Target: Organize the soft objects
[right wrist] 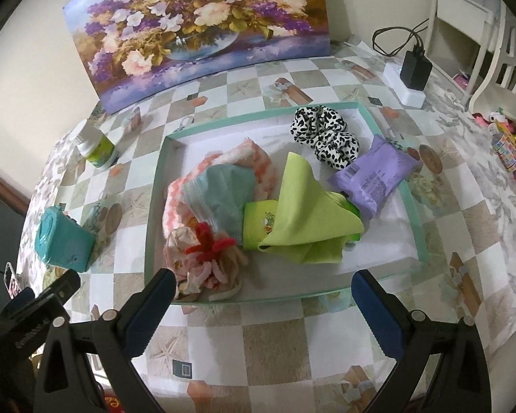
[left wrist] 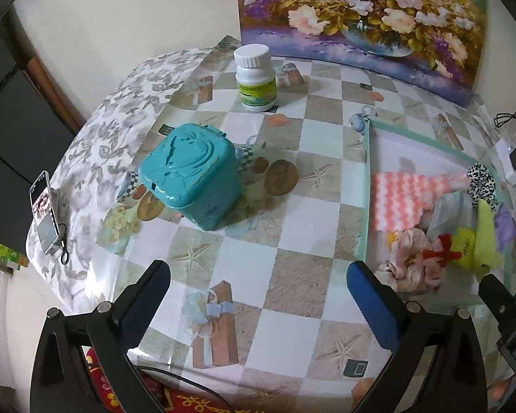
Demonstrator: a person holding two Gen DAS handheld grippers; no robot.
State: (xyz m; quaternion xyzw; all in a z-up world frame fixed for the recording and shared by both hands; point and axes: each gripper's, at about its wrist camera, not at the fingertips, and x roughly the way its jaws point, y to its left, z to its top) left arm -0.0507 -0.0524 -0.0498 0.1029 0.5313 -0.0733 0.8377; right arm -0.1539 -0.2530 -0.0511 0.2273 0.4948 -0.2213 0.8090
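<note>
Right wrist view showed the right gripper (right wrist: 263,296) wide open and empty just short of the tray (right wrist: 154,206), left gripper (left wrist: 258,285) likewise, with the green cloth (right wrist: 302,213) mid-tray, limp and light, best pinched at its raised fold.

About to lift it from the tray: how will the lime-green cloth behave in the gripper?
The lime-green cloth lies in loose folds, so it is probably floppy and light. It drapes over a green packet, which may shift as it lifts.
</note>
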